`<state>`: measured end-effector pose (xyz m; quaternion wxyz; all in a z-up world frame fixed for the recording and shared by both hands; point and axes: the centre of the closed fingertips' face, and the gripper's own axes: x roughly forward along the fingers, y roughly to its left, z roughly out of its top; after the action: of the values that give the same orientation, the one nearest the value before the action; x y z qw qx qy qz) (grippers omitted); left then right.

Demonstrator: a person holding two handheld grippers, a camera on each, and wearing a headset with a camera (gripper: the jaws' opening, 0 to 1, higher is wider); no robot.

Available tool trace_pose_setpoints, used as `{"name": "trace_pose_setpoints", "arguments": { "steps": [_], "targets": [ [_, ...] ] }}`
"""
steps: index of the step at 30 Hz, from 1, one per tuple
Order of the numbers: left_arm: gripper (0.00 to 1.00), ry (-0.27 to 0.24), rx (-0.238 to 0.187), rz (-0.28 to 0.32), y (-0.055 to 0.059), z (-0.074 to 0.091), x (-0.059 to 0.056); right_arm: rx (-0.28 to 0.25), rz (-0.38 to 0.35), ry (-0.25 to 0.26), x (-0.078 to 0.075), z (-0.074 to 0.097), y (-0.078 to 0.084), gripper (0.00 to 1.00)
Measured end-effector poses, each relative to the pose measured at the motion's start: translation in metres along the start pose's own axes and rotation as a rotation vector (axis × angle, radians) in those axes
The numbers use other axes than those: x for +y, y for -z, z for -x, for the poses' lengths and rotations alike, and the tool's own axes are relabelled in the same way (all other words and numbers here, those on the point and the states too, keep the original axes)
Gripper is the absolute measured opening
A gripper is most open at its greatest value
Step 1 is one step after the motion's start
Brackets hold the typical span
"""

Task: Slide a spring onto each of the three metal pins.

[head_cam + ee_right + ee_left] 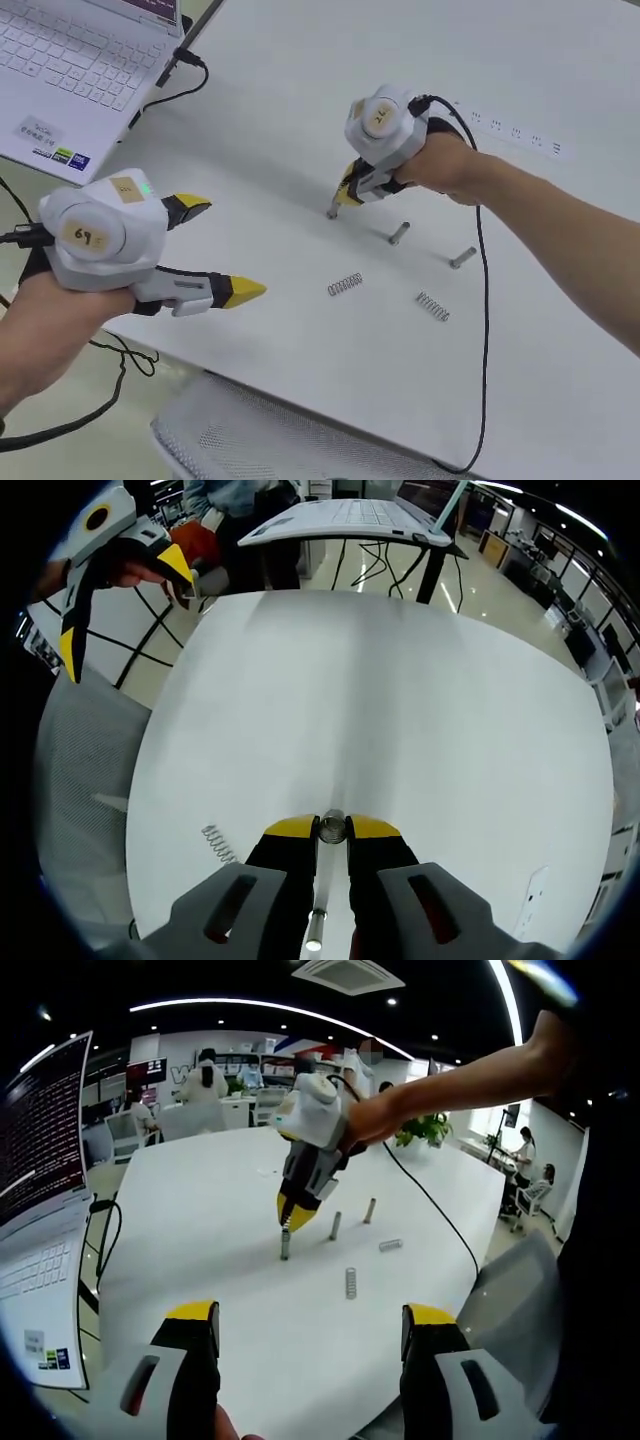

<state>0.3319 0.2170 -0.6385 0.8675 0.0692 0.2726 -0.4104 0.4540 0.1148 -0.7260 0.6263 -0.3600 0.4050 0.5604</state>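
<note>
Right gripper view: spring (332, 828) (silvery coil) seen end-on.

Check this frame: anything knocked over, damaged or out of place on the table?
Nothing stands out. The three pins stand upright, two springs lie loose beside them, and the right gripper is shut on a third spring at one pin. The left gripper is open.

We see bright, even light from a long white ceiling strip (250, 1002); shadows on the smooth white surface (300, 90) are soft; both gripper views bend at the edges.
</note>
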Motion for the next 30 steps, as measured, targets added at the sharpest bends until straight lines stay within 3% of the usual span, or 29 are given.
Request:
{"name": "trace_pose_setpoints", "arguments": {
  "steps": [30],
  "targets": [
    [0.7,-0.001,0.009,0.004,0.001,-0.001,0.0,0.044,0.014,-0.03,0.004,-0.025,0.008,0.09]
  ]
}}
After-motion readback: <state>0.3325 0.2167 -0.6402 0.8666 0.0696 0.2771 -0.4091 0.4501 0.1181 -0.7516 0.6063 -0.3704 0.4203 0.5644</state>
